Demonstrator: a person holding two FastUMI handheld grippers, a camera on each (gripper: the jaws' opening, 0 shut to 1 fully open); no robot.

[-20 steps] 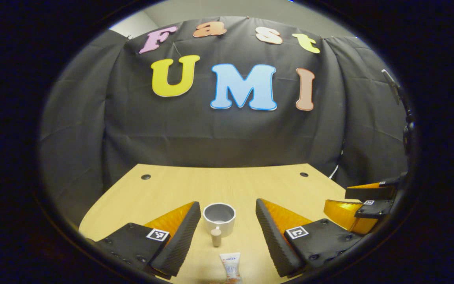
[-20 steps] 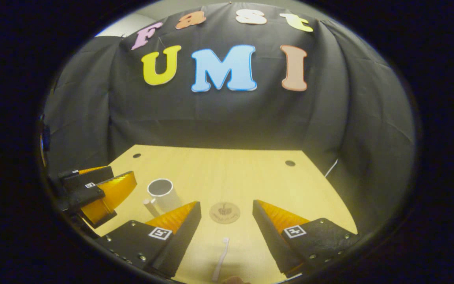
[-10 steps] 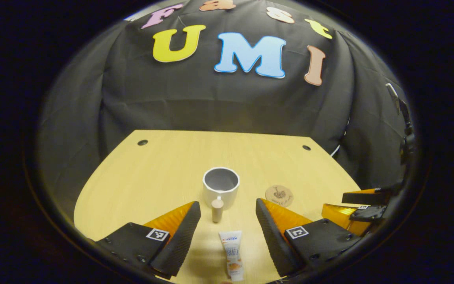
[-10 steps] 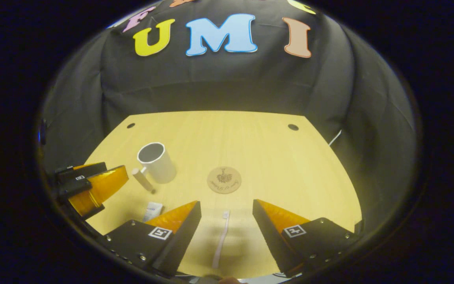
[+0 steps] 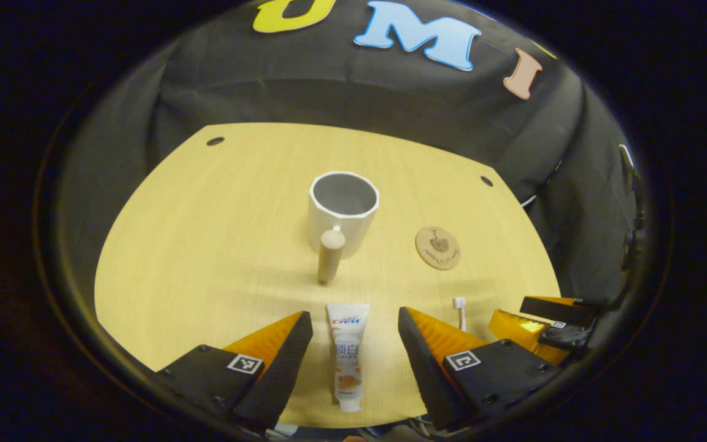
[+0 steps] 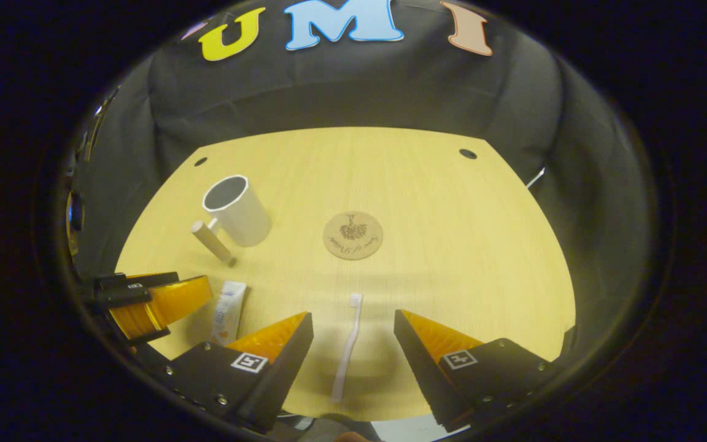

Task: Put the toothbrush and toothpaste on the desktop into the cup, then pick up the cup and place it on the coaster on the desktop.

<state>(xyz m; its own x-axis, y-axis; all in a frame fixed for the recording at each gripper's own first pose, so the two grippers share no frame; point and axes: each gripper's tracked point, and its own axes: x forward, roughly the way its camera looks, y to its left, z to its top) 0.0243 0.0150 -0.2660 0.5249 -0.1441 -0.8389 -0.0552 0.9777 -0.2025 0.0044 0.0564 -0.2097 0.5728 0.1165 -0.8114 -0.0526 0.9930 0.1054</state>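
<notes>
In the left gripper view I have my left gripper (image 5: 349, 344) spread wide and empty, with the toothpaste (image 5: 347, 353) lying flat on the worktop (image 5: 206, 245) between its fingers, lengthwise along them, which I judge lines it up for a straight descent. Beyond it the cup (image 5: 341, 212) stands upright with its wooden handle (image 5: 330, 253) towards me, and the coaster (image 5: 438, 247) lies apart to its right. Compared with half a second ago the tube shows whole and the toothbrush head has come into sight. In the right gripper view my right gripper (image 6: 351, 353) is equally wide and empty, straddling the toothbrush (image 6: 347, 347), bristle end away from me, with the coaster straight ahead. Since the earlier frame that camera has tipped further down, and the brush sits deeper between the fingers.
</notes>
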